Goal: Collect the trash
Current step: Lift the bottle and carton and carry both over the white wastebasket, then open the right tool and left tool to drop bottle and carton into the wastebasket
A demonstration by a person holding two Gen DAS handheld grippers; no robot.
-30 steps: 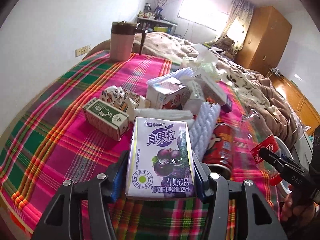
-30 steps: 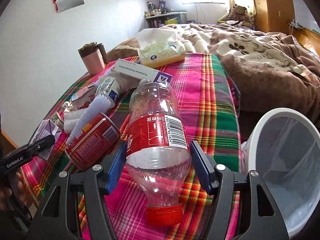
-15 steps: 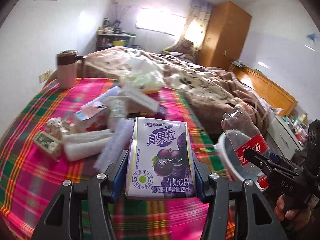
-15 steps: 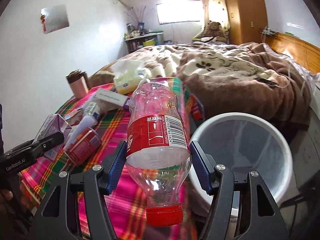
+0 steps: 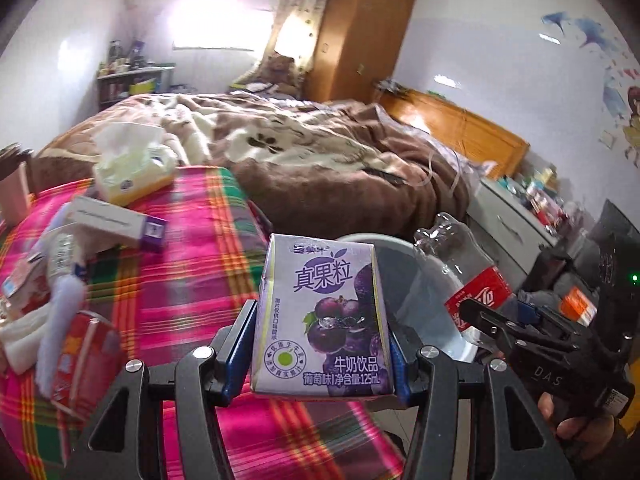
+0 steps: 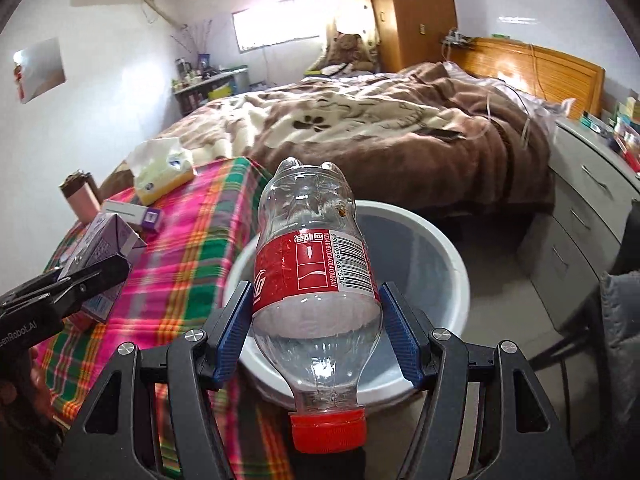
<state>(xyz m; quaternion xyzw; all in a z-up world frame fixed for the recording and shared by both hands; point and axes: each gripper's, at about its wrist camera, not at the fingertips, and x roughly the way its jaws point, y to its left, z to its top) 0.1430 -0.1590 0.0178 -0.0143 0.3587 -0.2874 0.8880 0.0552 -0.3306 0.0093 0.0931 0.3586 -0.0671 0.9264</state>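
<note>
My left gripper (image 5: 320, 344) is shut on a purple grape milk carton (image 5: 322, 320), held above the table's right edge. My right gripper (image 6: 316, 320) is shut on an empty clear cola bottle (image 6: 316, 272) with a red label and red cap, cap toward me, held over a white trash bin (image 6: 440, 248) on the floor beside the table. The bin's rim also shows in the left wrist view (image 5: 432, 280), behind the carton. The carton also shows in the right wrist view (image 6: 108, 252), and the bottle in the left wrist view (image 5: 468, 276).
On the plaid tablecloth (image 5: 192, 264) lie a red can (image 5: 80, 360), a tissue box (image 5: 132, 168), a white-and-purple box (image 5: 116, 222) and other wrappers. A bed with a brown blanket (image 6: 400, 132) lies behind the bin, and grey drawers (image 6: 588, 216) stand at the right.
Both grippers have swung right, away from the pile on the table, carrying the carton and the bottle. The bottle now hangs over the bin.
</note>
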